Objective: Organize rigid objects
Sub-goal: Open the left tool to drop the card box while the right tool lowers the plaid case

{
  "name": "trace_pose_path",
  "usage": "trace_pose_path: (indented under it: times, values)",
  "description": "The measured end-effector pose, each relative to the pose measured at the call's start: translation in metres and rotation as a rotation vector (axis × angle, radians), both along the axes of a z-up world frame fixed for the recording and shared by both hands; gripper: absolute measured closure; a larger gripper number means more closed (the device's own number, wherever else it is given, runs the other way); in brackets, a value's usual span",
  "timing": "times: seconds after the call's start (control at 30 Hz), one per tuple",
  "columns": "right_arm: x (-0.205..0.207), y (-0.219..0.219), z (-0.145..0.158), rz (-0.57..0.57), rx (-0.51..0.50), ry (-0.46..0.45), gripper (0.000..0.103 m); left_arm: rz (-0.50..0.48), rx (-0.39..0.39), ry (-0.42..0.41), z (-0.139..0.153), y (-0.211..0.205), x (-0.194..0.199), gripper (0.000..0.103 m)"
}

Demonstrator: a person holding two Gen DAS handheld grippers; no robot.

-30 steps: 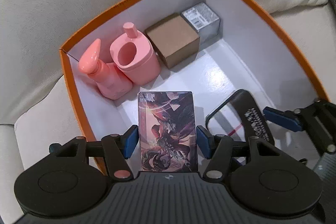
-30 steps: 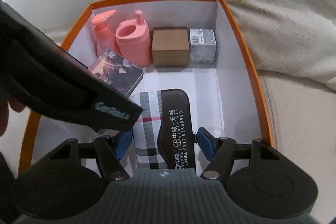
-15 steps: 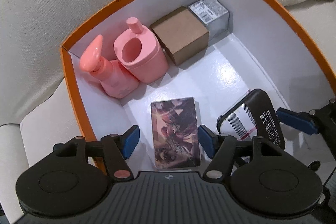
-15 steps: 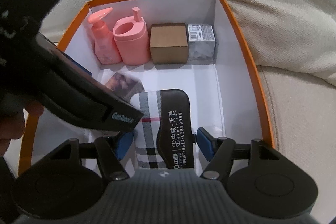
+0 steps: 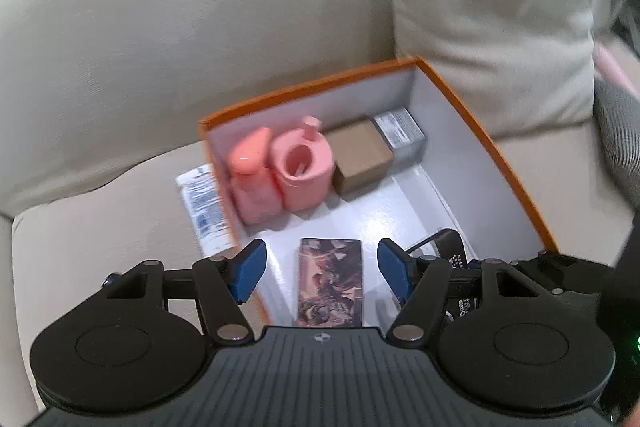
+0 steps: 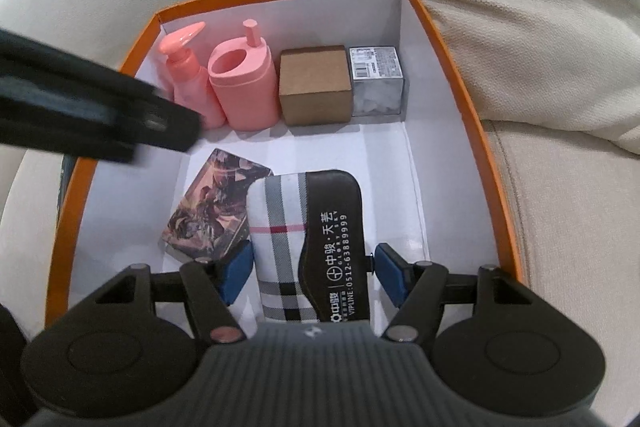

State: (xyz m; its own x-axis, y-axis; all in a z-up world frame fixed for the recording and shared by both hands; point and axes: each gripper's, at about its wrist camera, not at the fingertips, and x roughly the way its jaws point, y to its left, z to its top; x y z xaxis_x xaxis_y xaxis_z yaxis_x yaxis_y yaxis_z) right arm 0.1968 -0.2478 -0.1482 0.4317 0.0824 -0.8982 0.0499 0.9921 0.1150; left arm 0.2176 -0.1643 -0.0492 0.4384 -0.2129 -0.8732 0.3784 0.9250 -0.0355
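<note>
An orange box (image 6: 476,131) with a white inside sits on a sofa. At its back stand a pink pump bottle (image 6: 186,75), a pink container (image 6: 242,87), a brown carton (image 6: 314,87) and a silver box (image 6: 378,83). A printed card box (image 6: 212,211) lies flat on the floor of the box, also in the left wrist view (image 5: 330,281). My left gripper (image 5: 322,269) is open and empty above it. My right gripper (image 6: 312,273) is around a plaid case with a black flap (image 6: 316,243), held low in the box; the pads stand close to its sides.
The orange box (image 5: 504,163) rests on a beige sofa seat (image 5: 100,211) against the backrest, with a cushion (image 5: 492,11) behind its right side. A white labelled packet (image 5: 202,203) lies on the seat outside the box's left wall.
My left gripper let go of the card box, which now lies flat, and pulled up and back from the box. My right gripper kept the plaid case in place.
</note>
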Motion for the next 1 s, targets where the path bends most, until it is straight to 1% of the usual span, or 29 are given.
trace_pose_path:
  times: [0.07,0.13,0.17,0.27,0.3,0.33,0.4,0.47,0.53,0.63,0.83,0.93,1.0]
  values:
    - [0.004,-0.001,-0.001,-0.008,0.002,0.012,0.035,0.040,-0.030,0.002,0.003,0.014,-0.001,0.032]
    - [0.010,-0.001,-0.004,-0.012,-0.001,0.024,0.035,0.083,-0.060,0.008,0.003,0.028,-0.002,0.039]
    - [0.012,-0.001,-0.005,-0.010,-0.001,0.028,0.035,0.102,-0.075,0.015,0.002,0.034,-0.002,0.041]
    - [0.023,-0.001,-0.010,-0.028,-0.004,0.063,0.035,0.137,-0.129,0.055,-0.008,0.048,-0.003,0.053]
    - [0.026,0.000,-0.012,-0.042,-0.004,0.081,0.035,0.140,-0.144,0.075,-0.012,0.050,-0.003,0.060]
    - [0.030,0.000,-0.014,-0.058,-0.003,0.096,0.035,0.143,-0.156,0.095,-0.018,0.051,-0.002,0.064]
    - [0.036,0.003,-0.017,-0.067,-0.009,0.113,0.035,0.157,-0.184,0.124,-0.026,0.055,-0.003,0.068]
    - [0.042,0.006,-0.021,-0.063,-0.009,0.133,0.035,0.169,-0.211,0.144,-0.032,0.060,-0.005,0.070]
    - [0.048,0.009,-0.026,-0.068,0.005,0.160,0.035,0.170,-0.231,0.158,-0.035,0.062,-0.005,0.075]
    - [0.055,0.012,-0.033,-0.092,0.016,0.188,0.035,0.170,-0.247,0.167,-0.038,0.063,-0.003,0.078]
    - [0.069,0.022,-0.037,-0.107,0.095,0.178,0.035,0.176,-0.285,0.183,-0.041,0.070,-0.001,0.082]
    - [0.076,0.030,-0.035,-0.088,0.065,0.141,0.035,0.180,-0.299,0.185,-0.041,0.072,0.000,0.083]
    - [0.079,0.032,-0.035,-0.080,0.058,0.134,0.035,0.182,-0.302,0.185,-0.042,0.073,0.000,0.083]
